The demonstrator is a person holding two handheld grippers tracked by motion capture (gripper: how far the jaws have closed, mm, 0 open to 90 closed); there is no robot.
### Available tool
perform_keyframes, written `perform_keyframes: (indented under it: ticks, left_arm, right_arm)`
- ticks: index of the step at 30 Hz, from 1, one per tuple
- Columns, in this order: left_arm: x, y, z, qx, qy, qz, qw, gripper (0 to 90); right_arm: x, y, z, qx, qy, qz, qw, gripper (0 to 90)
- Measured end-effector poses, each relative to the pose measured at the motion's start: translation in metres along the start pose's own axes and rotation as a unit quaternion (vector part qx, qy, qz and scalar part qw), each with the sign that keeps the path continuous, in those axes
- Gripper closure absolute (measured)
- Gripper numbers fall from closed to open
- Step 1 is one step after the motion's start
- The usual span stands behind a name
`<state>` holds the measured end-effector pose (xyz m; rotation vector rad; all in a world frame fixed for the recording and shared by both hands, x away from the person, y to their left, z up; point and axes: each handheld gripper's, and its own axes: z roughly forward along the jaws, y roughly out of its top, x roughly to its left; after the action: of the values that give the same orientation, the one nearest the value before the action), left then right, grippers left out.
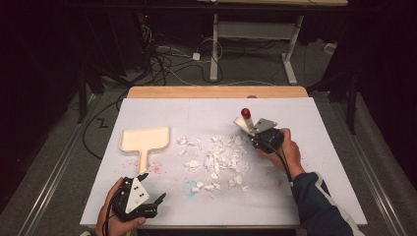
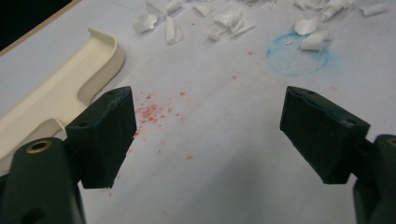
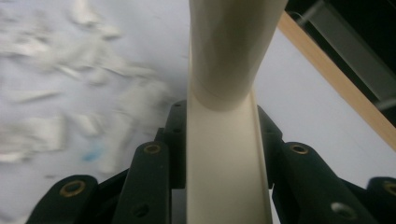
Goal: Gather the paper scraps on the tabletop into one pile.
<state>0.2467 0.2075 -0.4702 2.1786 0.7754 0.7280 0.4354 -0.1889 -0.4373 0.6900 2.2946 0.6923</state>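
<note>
Table [image 1: 314,147] w/ white cover, paper scraps [image 1: 219,160], L jaws apart, R jaws clamp brush [image 3: 224,140], dark room.

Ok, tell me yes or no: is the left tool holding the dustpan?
No: in the left gripper view the left tool stands open over bare table, with the dustpan lying beside it, ungripped.

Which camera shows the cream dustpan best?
The high view: the whole dustpan lies flat on the table, tray and handle in full, left of the paper scraps. The left gripper view catches part of its rim and handle at the edge of the picture.
</note>
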Motion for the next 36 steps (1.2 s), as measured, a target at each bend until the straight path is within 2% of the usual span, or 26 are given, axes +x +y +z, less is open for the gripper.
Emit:
perform_keyframes:
  ticks: [4,6,8,9,10,12,13,15,18,21,24,25,26,28,32,34,36]
  left_arm:
    - [-0.001,0.000,-0.002,0.001,0.001,0.002,1.0000,17.4]
    - [-0.002,0.000,-0.002,0.001,0.001,0.002,1.0000,17.4]
    - [-0.002,0.000,-0.002,0.003,0.000,0.003,1.0000,17.4]
    - [-0.003,0.000,-0.002,0.004,-0.001,0.004,1.0000,17.4]
    - [-0.003,0.000,-0.002,0.005,-0.002,0.006,1.0000,17.4]
    - [-0.004,0.000,-0.002,0.006,-0.004,0.008,0.9999,17.4]
    - [-0.004,0.000,-0.002,0.006,-0.005,0.009,0.9999,17.4]
    - [-0.005,0.001,-0.002,0.005,-0.005,0.011,0.9999,17.4]
    - [-0.005,0.001,-0.003,0.004,-0.004,0.011,0.9999,17.4]
    - [-0.004,0.001,-0.004,0.003,-0.004,0.010,0.9999,17.4]
    - [-0.005,0.001,-0.004,0.003,-0.003,0.010,0.9999,17.4]
    - [-0.005,0.001,-0.004,0.003,-0.002,0.010,0.9999,17.4]
    - [-0.005,0.001,-0.004,0.003,-0.003,0.009,0.9999,17.4]
    - [-0.004,0.001,-0.003,0.004,-0.003,0.008,1.0000,17.4]
    - [-0.004,0.001,-0.003,0.004,-0.005,0.007,1.0000,17.4]
    - [-0.005,0.002,-0.002,0.005,-0.006,0.009,0.9999,17.4]
    - [-0.005,0.002,-0.001,0.006,-0.007,0.010,0.9999,17.4]
  right_arm:
    - [0.022,0.006,-0.003,-0.019,0.032,-0.026,0.9990,68.6]
    - [0.030,0.007,-0.008,-0.036,0.059,-0.031,0.9971,68.6]
    - [0.039,0.008,-0.016,-0.049,0.084,-0.039,0.9945,68.7]
    - [0.049,0.008,-0.024,-0.057,0.107,-0.053,0.9912,68.7]
    - [0.049,0.008,-0.024,-0.057,0.107,-0.053,0.9912,68.7]
    - [0.059,0.008,-0.032,-0.061,0.122,-0.069,0.9882,68.6]
    - [0.066,0.008,-0.041,-0.065,0.139,-0.081,0.9848,68.7]
    - [0.069,0.009,-0.044,-0.066,0.145,-0.083,0.9837,68.7]
    - [0.074,0.012,-0.055,-0.070,0.144,-0.094,0.9826,68.7]
    - [0.068,0.016,-0.065,-0.083,0.128,-0.088,0.9843,68.7]
    - [0.057,0.019,-0.073,-0.092,0.118,-0.074,0.9860,68.7]
    - [0.047,0.021,-0.076,-0.096,0.106,-0.068,0.9874,68.7]
    - [0.047,0.021,-0.076,-0.096,0.106,-0.068,0.9874,68.7]
    - [0.033,0.023,-0.076,-0.102,0.097,-0.050,0.9888,68.7]
    - [0.009,0.026,-0.061,-0.090,0.054,-0.025,0.9941,68.7]
    - [-0.002,0.027,-0.047,-0.077,0.038,-0.014,0.9962,68.7]
    - [-0.009,0.028,-0.028,-0.054,0.011,-0.013,0.9984,68.7]
